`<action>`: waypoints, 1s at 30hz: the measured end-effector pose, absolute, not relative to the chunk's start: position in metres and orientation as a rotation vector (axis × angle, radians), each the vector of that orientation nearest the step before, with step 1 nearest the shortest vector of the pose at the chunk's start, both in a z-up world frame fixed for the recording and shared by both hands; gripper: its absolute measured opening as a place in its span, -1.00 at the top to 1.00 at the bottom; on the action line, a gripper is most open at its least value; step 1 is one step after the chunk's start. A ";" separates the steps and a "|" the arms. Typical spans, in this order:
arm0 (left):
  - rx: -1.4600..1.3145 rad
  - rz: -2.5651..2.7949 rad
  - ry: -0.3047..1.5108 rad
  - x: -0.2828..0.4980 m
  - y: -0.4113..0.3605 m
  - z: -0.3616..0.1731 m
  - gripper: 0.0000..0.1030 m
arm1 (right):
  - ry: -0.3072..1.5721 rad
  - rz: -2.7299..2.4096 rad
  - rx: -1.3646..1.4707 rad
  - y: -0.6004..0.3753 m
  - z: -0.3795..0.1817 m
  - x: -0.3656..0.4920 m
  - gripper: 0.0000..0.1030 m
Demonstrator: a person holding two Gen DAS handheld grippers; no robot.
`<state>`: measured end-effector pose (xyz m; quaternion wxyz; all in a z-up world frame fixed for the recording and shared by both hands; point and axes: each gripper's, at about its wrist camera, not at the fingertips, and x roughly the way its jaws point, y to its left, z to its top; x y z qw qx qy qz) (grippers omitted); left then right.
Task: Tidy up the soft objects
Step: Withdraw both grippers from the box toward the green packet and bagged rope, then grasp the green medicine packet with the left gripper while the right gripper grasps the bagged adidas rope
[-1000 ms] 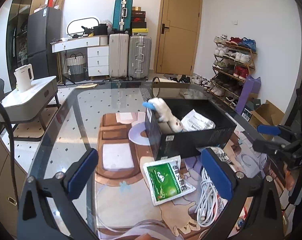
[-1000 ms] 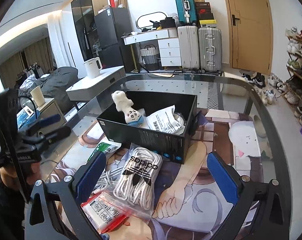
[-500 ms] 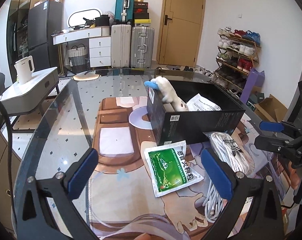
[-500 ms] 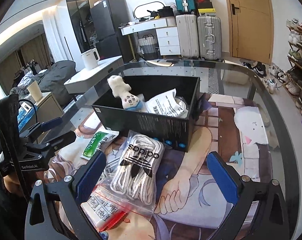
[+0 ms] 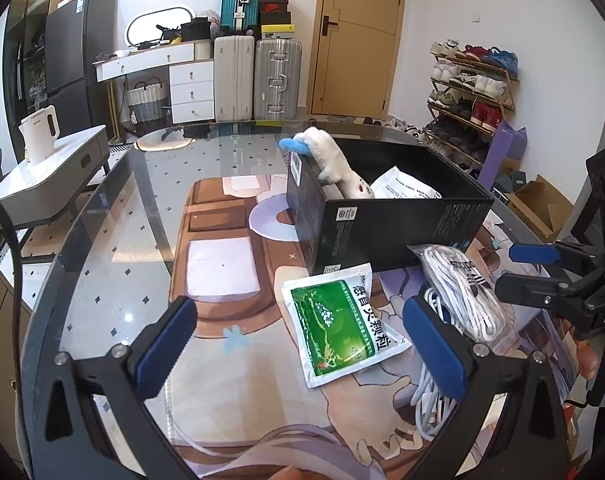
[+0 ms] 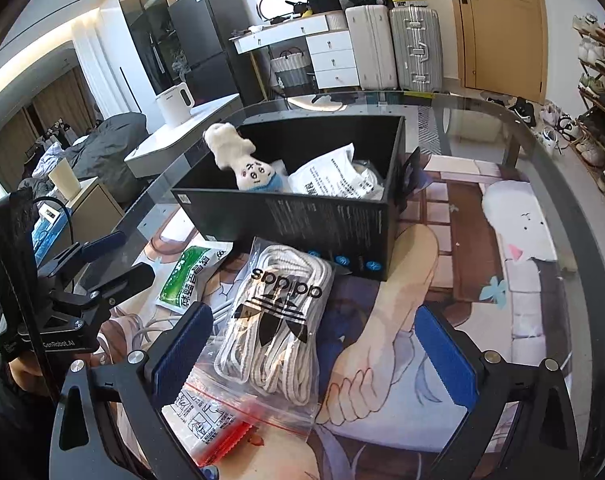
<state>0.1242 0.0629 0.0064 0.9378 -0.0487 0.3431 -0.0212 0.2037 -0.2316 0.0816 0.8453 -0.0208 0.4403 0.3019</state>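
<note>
Left wrist view: the left claw (image 5: 298, 344) is released, its blue pads spread wide above a glass table (image 5: 114, 248) covered by a printed mat. A black box (image 5: 386, 228) stands on the table beyond the claw. A white plush toy (image 5: 338, 166) leans over the box's near-left corner, and a white printed pouch (image 5: 406, 189) lies inside. A green sachet (image 5: 338, 324) lies just in front of the box. A bag of white laces (image 5: 462, 292) lies at the box's front right.

Right wrist view: the right claw (image 6: 314, 350) is released and empty, hovering over the bag of white laces (image 6: 278, 320), which lies just in front of the black box (image 6: 326, 220). The green sachet (image 6: 190, 276) lies at the box's front left. A clear zip bag (image 6: 222, 420) sits under the laces' near end
</note>
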 end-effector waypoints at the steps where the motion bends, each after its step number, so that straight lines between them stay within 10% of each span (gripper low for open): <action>1: -0.103 -0.047 0.704 0.125 0.063 0.006 -1.00 | 0.941 0.643 -0.036 -0.230 0.080 0.204 -0.99; 30: -0.104 -0.074 0.751 0.129 0.059 -0.004 -1.00 | 1.011 0.607 -0.010 -0.210 0.048 0.210 -0.96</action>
